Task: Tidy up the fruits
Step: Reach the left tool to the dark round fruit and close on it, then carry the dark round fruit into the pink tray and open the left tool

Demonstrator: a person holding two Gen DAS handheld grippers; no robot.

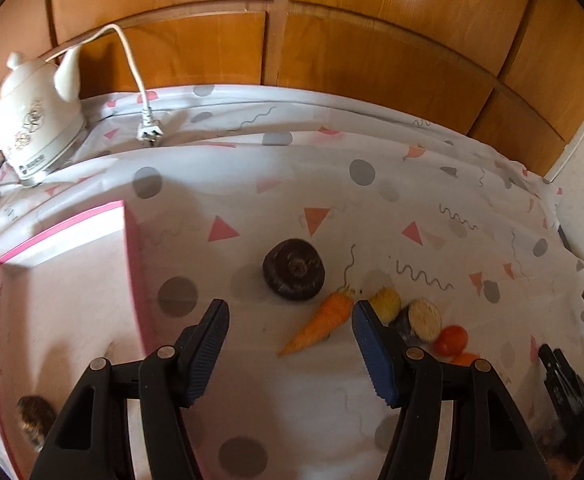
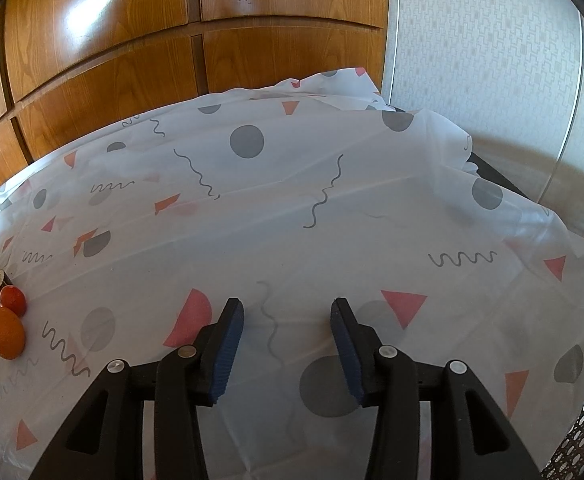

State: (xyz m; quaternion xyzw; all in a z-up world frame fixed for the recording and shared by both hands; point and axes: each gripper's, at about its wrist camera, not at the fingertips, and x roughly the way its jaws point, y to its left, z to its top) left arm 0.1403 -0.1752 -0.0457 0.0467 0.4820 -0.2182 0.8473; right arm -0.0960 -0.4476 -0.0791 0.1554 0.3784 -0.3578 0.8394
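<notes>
In the left wrist view bare bench [image 1: 292, 184] lies across the middle; the pink box wall [image 1: 133, 276] blocks lower left, the kettle [image 1: 31, 120] upper left, a carrot [image 1: 320, 326] cluster centre right.

A carrot [image 1: 322, 322] is lying on its side on the cloth, tip pointing toward the camera and stem end away. Beyond it, a dark, flat round fruit [image 1: 294, 269] is sitting apart. Just right of the carrot, a yellow fruit [image 1: 386, 301] is touching a dark cut piece [image 1: 422, 320] that is showing its pale face. A red tomato [image 1: 451, 339] is leaning against that piece, and an orange [image 2: 5, 332] is lying next to the tomato.
</notes>
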